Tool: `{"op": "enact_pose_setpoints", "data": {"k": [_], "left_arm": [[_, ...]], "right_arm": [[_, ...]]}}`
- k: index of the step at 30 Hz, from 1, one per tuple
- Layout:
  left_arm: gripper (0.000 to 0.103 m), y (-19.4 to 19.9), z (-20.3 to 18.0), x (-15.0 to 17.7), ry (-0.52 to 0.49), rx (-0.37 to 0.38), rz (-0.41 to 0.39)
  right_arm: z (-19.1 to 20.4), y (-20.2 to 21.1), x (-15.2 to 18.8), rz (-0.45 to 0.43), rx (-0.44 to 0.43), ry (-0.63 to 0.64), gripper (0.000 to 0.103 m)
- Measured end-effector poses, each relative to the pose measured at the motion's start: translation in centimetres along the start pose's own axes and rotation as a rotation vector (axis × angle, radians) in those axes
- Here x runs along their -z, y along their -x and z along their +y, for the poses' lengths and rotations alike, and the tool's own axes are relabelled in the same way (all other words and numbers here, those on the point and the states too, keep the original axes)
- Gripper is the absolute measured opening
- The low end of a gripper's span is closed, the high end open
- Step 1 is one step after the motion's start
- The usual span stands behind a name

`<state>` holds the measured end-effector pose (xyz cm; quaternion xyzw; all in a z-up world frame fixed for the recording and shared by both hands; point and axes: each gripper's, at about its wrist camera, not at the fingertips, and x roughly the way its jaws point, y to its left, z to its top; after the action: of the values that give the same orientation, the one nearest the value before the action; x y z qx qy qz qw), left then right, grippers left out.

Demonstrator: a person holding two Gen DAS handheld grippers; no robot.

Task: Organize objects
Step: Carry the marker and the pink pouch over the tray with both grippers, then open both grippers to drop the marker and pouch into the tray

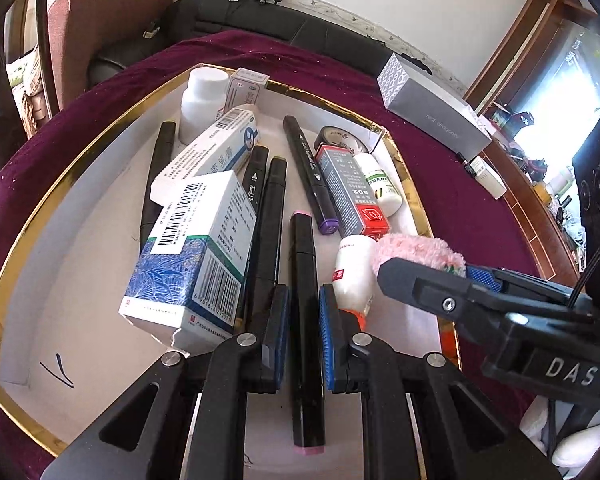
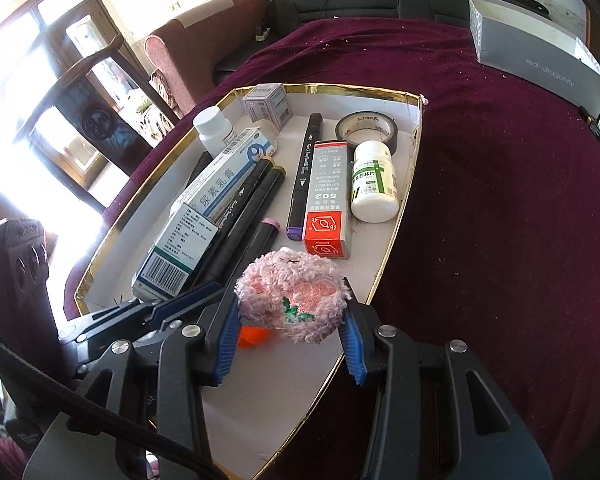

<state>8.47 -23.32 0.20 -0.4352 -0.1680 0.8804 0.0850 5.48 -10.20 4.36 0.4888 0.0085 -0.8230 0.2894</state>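
My left gripper (image 1: 304,312) is clamped on a pink-tipped black marker (image 1: 306,312); my right gripper (image 2: 288,320) squeezes a fluffy pink cloth (image 2: 292,296). Both hang over the gold-rimmed tray (image 2: 396,240). I should lower slowly into bare gaps, then release.

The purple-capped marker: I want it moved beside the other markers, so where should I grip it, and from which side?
Grip the purple-capped marker at mid-barrel, from above, fingers closing across its width. It lies flat in the tray, close beside the glue box, so the finger on that side has little room.
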Motion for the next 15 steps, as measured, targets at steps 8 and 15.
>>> {"op": "enact_pose_setpoints", "data": {"k": [8, 15], "left_arm": [[0.016, 3.8, 0.5, -0.3, -0.022, -0.011, -0.089], [0.04, 6.6, 1.2, -1.0, -0.04, -0.131, -0.207]], "right_arm": [[0.6, 0.6, 1.1, 0.018, -0.008, 0.03, 0.043], [2.3, 0.9, 2.6, 0.034, 0.006, 0.105, 0.044]]}}
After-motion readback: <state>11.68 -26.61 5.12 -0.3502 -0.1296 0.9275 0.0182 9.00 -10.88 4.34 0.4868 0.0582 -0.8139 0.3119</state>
